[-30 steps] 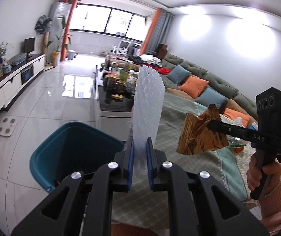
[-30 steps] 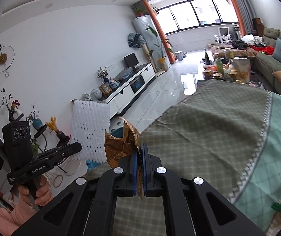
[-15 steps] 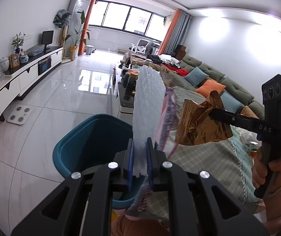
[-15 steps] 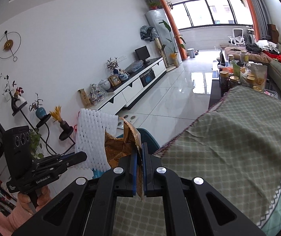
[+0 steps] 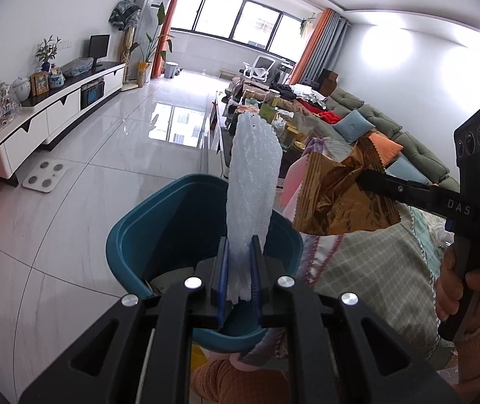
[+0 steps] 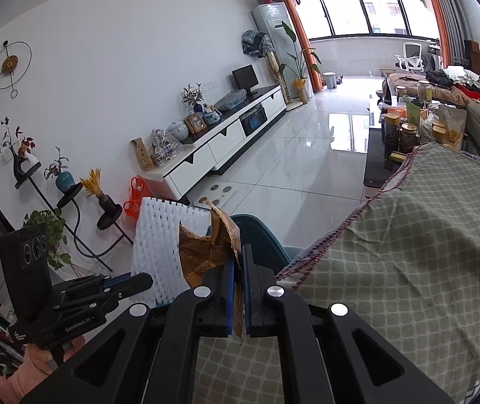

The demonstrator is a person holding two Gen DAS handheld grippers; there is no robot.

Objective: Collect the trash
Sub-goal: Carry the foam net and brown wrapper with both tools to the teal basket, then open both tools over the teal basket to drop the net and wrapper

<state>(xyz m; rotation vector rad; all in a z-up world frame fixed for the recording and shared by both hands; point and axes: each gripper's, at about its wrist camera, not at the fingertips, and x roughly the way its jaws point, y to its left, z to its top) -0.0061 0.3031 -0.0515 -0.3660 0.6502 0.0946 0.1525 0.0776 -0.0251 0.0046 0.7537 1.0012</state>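
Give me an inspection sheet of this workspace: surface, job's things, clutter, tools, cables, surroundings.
Surface: table under a green checked cloth, its near corner beside the bin.
Job's things: white foam net sleeve upright above the teal bin; crumpled gold wrapper held beside the bin, over the cloth edge; something dark lies in the bin, unclear what.
Clutter: jars and packets crowd the dark coffee table.
Tools: left tool shut on the foam sleeve; right tool shut on the wrapper.
Cables: nothing seen.
Surroundings: white TV cabinet, grey sofa, tiled floor, bathroom scale, orange bag.
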